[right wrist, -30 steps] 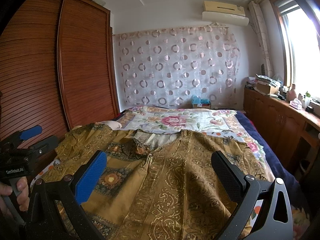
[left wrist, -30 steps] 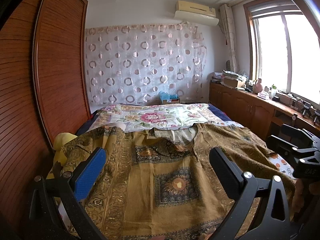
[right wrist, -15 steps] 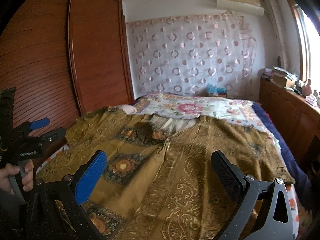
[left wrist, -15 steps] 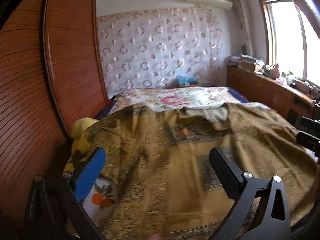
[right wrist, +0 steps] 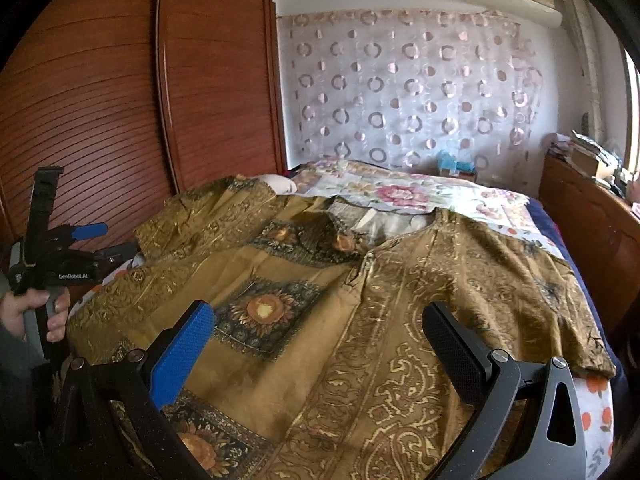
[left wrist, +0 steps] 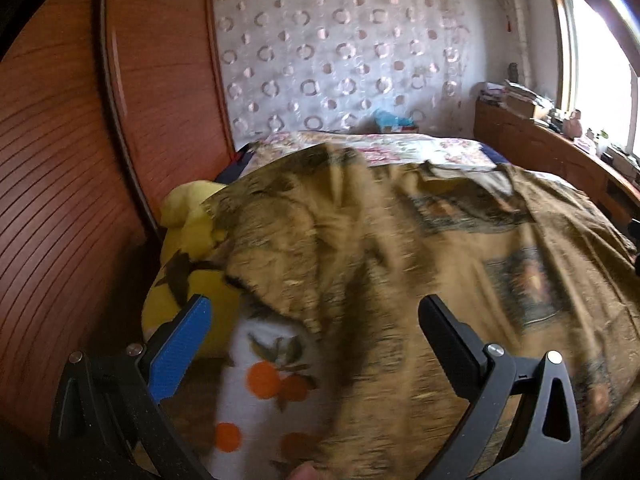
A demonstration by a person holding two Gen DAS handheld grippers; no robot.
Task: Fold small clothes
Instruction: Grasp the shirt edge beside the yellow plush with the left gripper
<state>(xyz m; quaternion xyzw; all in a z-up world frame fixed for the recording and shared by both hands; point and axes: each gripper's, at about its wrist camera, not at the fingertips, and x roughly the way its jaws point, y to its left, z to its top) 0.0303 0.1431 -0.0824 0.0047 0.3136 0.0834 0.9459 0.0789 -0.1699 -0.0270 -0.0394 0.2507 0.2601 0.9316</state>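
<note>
Shirt: gold-brown print, spread front-up on the bed, collar toward the far wall, laid flat for folding. Left gripper: jaws wide apart, empty, over the sleeve edge, apparently ready to pinch. Right gripper: jaws wide apart, empty, over the hem.

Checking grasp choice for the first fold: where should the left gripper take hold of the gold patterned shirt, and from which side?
Probably the left sleeve edge, approached from the wardrobe side. The gold patterned shirt lies spread flat, front up, on the bed; that sleeve sticks out sideways with a free edge, and the open left gripper already points that way.
</note>
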